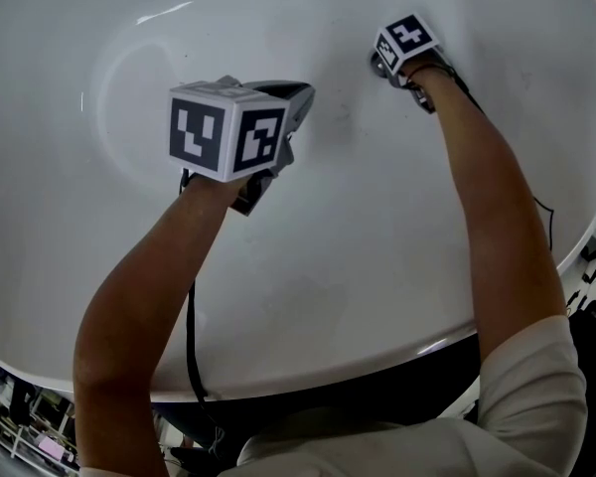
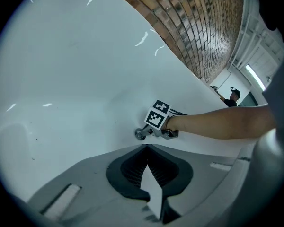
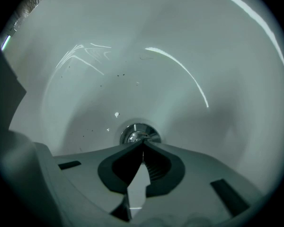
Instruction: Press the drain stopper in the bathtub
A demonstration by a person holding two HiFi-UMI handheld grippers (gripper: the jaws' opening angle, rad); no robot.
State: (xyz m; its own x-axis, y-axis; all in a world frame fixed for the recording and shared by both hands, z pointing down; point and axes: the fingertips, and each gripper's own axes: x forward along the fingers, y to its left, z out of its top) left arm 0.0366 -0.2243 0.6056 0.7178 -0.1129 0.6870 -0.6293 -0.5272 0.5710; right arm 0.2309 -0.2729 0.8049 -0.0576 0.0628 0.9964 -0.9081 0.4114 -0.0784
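The round chrome drain stopper [image 3: 136, 135] sits in the white bathtub floor [image 3: 180, 93]. My right gripper [image 3: 142, 143] is shut, its joined tips resting right at the stopper's near edge. In the head view the right gripper [image 1: 382, 65] reaches down at the upper right, with the stopper [image 1: 379, 63] just showing beside its marker cube. The left gripper view shows the stopper [image 2: 140, 134] under the right gripper [image 2: 143, 133]. My left gripper [image 2: 146, 146] is shut on nothing and hovers over bare tub; in the head view the left gripper [image 1: 303, 92] is at centre left.
The tub's near rim [image 1: 308, 371] curves across the bottom of the head view, with a dark cable [image 1: 191, 351] hanging over it. A brick wall [image 2: 199, 27] rises beyond the far rim, and a person [image 2: 233, 97] stands far off.
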